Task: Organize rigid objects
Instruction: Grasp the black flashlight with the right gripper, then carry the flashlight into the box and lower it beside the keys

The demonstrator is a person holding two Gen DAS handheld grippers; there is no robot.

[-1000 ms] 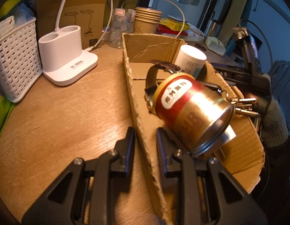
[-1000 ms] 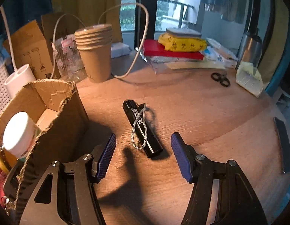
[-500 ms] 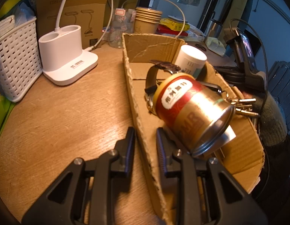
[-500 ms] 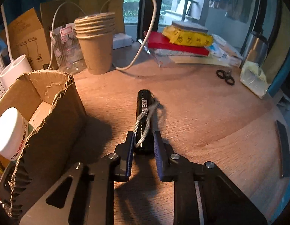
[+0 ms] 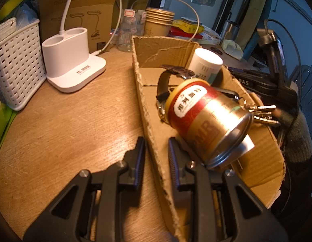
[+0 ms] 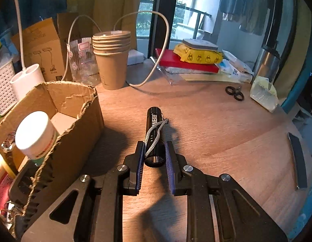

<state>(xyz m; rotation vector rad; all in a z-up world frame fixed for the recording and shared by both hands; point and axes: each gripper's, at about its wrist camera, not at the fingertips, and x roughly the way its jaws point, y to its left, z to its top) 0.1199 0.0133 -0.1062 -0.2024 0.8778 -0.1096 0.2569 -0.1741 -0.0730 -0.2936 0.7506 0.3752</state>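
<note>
Gripping the torch (image 6: pixel 153 139), the right gripper (image 6: pixel 155 151) is clamped tight; the box (image 5: pixel 148 109) wall is pinched by the left gripper (image 5: pixel 155 151).

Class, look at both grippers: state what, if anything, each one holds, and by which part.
The right gripper clamps the black flashlight by its lens end. The left gripper straddles the cardboard box side wall, apparently pinching it.

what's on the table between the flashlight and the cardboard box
Nothing: in the right wrist view, only bare, shadowed wood separates the flashlight from the cardboard box.
</note>
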